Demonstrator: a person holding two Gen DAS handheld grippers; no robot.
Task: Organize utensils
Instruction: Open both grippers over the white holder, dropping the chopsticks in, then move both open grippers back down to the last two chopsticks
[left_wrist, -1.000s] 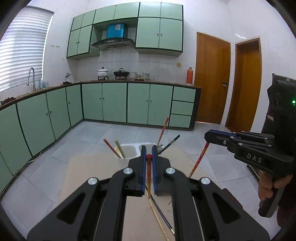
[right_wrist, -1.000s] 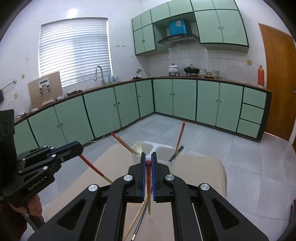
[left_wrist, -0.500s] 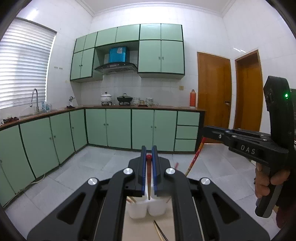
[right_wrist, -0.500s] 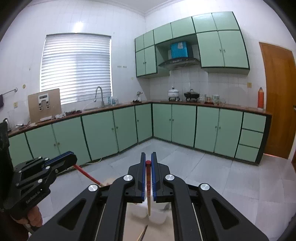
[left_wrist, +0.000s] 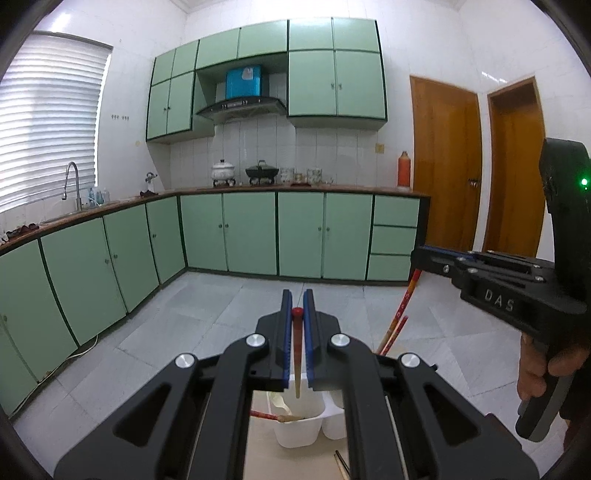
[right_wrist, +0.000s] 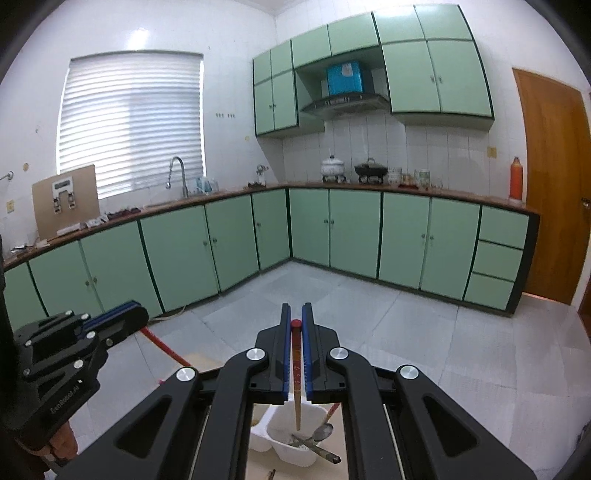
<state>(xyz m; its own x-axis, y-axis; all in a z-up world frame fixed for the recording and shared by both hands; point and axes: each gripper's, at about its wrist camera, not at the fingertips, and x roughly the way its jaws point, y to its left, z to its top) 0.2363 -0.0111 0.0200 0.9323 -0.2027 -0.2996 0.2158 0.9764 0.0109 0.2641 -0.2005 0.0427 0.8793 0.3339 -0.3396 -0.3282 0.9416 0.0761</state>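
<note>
In the left wrist view my left gripper (left_wrist: 297, 308) is shut on a red-tipped chopstick (left_wrist: 297, 354) that hangs tip-down over the white two-compartment utensil holder (left_wrist: 295, 432). In the right wrist view my right gripper (right_wrist: 296, 319) is likewise shut on a red-tipped chopstick (right_wrist: 296, 373) above the holder (right_wrist: 295, 456). The holder contains a spoon (right_wrist: 324, 431), a fork and more chopsticks. Each gripper also shows in the other's view: the right gripper (left_wrist: 416, 258) at the right, the left gripper (right_wrist: 142, 314) at the left.
The holder stands on a beige table top (left_wrist: 260, 450), with loose chopsticks (left_wrist: 341, 465) lying just in front of it. A hand (left_wrist: 535, 373) grips the right tool's handle. Green kitchen cabinets, a tiled floor and wooden doors lie beyond.
Both grippers have moved forward and up with their chopsticks. The holder has slid from the middle of each view down to beneath the fingers. Both stayed shut.
</note>
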